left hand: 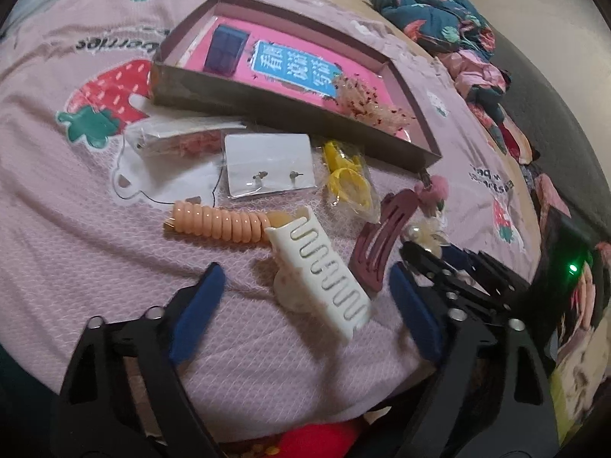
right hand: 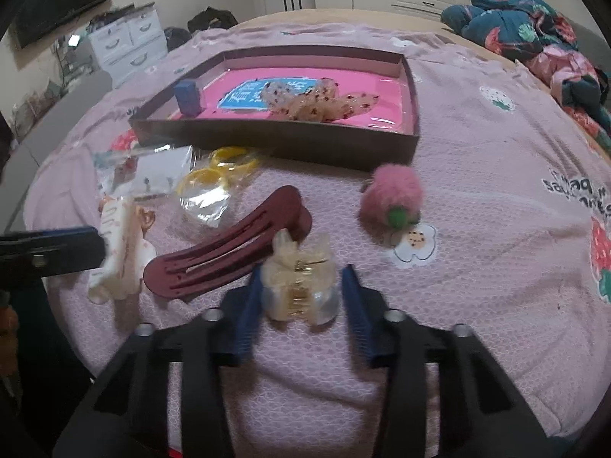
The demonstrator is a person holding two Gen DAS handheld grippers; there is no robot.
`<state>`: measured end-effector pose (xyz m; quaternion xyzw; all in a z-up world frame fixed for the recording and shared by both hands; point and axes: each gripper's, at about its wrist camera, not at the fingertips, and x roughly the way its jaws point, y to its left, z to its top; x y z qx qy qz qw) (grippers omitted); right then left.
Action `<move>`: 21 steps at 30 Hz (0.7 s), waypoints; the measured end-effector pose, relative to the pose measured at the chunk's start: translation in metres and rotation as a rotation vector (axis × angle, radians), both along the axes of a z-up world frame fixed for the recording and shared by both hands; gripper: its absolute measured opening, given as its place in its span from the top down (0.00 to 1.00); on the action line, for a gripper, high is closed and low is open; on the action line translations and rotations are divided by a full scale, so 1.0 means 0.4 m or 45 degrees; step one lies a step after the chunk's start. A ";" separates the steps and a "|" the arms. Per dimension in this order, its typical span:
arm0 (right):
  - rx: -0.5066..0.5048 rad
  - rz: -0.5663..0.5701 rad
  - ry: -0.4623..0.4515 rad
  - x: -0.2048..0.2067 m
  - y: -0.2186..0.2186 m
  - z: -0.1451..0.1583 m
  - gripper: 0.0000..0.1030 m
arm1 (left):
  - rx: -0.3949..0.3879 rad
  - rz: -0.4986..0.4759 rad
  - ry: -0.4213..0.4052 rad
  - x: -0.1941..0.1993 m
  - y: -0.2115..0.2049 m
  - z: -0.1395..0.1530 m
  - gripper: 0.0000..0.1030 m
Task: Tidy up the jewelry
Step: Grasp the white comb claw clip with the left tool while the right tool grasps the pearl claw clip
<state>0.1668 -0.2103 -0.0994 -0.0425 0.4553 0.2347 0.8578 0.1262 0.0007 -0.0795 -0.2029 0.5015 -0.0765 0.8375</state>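
Your right gripper (right hand: 301, 305) has its fingers spread around the translucent claw clip (right hand: 299, 286), lying on the pink blanket (right hand: 477, 229) short of the tray (right hand: 275, 141), probably lining up a pinch. Your left gripper (left hand: 305, 297) sits open around the cream claw clip (left hand: 324, 271), though blur hides whether it's touching.
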 end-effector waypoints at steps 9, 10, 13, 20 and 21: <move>0.105 -0.046 -0.019 -0.004 -0.057 0.017 0.64 | 0.030 0.003 -0.007 0.020 -0.021 -0.020 0.63; 0.108 -0.048 -0.024 -0.006 -0.059 0.019 0.64 | 0.050 -0.007 -0.013 0.020 -0.026 -0.019 0.64; 0.119 -0.054 -0.047 -0.015 -0.069 0.029 0.64 | 0.056 -0.027 -0.033 0.013 -0.026 -0.012 0.69; 0.152 -0.060 -0.076 -0.027 -0.083 0.040 0.64 | 0.103 -0.051 -0.101 -0.029 -0.013 0.024 0.80; 0.159 -0.058 -0.080 -0.029 -0.085 0.043 0.64 | 0.106 -0.051 -0.109 -0.036 -0.007 0.030 0.80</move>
